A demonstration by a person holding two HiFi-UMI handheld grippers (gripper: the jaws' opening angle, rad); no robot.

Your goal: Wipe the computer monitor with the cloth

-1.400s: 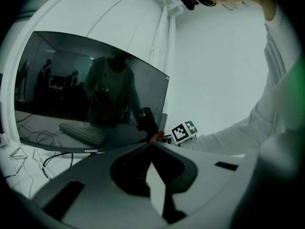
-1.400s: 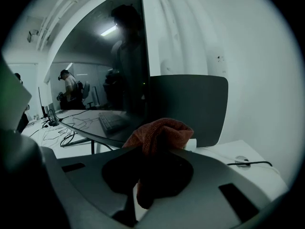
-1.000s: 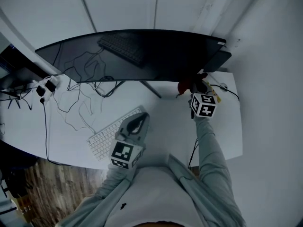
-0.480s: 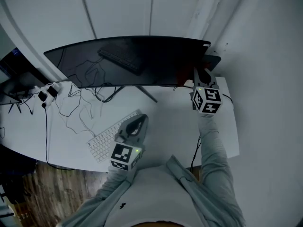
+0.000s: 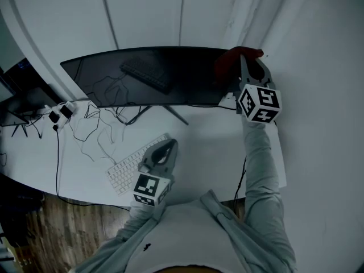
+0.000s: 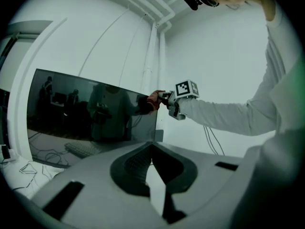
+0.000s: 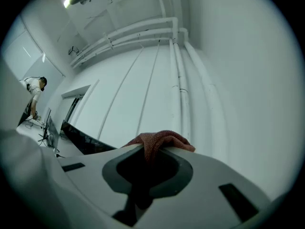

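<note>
Red cloth is bunching between the right gripper's clamped jaws, up at the top right corner of the monitor (a dark curved screen). The left gripper is hovering above the keyboard, jaws closed together on nothing.

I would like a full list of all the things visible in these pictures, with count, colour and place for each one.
desk: one, white, in front of the person.
monitor: one, black, back of the desk.
cloth: one, red, at the monitor's top right corner.
keyboard: one, white, desk front, left of centre.
cables: several, black, desk's left part.
left gripper: one, grey, shut and empty, over the keyboard.
right gripper: one, grey, shut on the cloth.
</note>
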